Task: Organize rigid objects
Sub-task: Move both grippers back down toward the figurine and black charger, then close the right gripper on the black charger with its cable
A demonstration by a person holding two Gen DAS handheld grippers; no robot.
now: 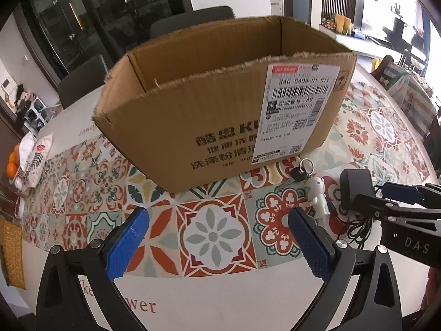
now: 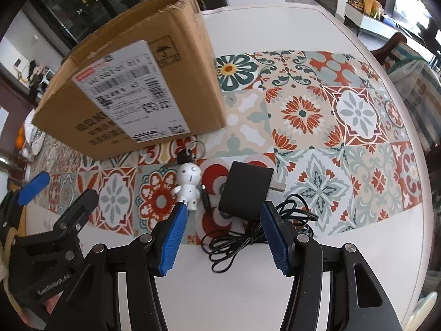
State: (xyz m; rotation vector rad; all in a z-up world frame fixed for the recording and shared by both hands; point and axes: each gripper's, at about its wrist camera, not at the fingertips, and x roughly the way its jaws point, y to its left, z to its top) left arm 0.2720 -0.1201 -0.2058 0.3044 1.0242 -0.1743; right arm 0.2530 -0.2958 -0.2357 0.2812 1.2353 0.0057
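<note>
Both tongs spread and empty over the tiled-pattern counter.

The left view alone looks into the open brown cardboard box, its floor hidden. The right view alone shows the black power adapter with its tangled cord between the right tongs, just beside the white figurine keychain. Left tongs hover over bare tiles.

The box was matt brown corrugated cardboard, its top edges torn rough, with a smooth paper label at 3 o'clock. The figurine looked like glossy white plastic on a shiny metal ring. The adapter was matt black plastic. The gripper pads were ribbed blue.
</note>
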